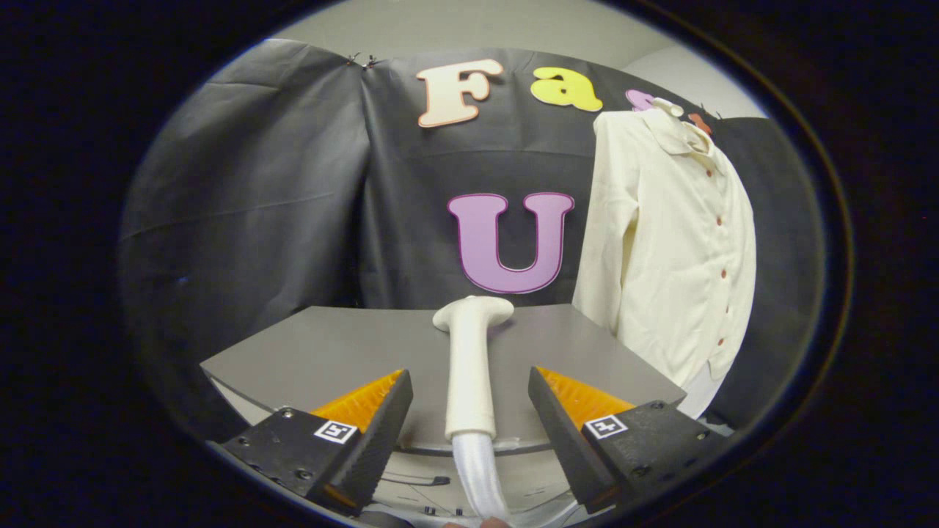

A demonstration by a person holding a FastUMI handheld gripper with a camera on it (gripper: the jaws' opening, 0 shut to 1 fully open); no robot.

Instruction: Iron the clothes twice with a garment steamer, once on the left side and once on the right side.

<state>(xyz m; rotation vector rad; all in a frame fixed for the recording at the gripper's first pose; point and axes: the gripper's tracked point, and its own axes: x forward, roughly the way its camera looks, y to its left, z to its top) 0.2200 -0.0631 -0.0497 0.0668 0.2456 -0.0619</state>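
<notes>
Straddling the steamer handle (469,367), the gripper (469,381) gapes wide, untouching.

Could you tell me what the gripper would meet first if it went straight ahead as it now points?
Probably the steamer handle lying on the table: it sits between the open jaws of the gripper, running forward. Depth is unclear, so the jaws may pass alongside it.

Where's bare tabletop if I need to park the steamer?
Bare tabletop lies left of the steamer handle, up to the wall. A smaller patch sits between the handle and the hanging shirt. Tighter by the shirt. The gripper is open, fingers either side of the handle.
</notes>
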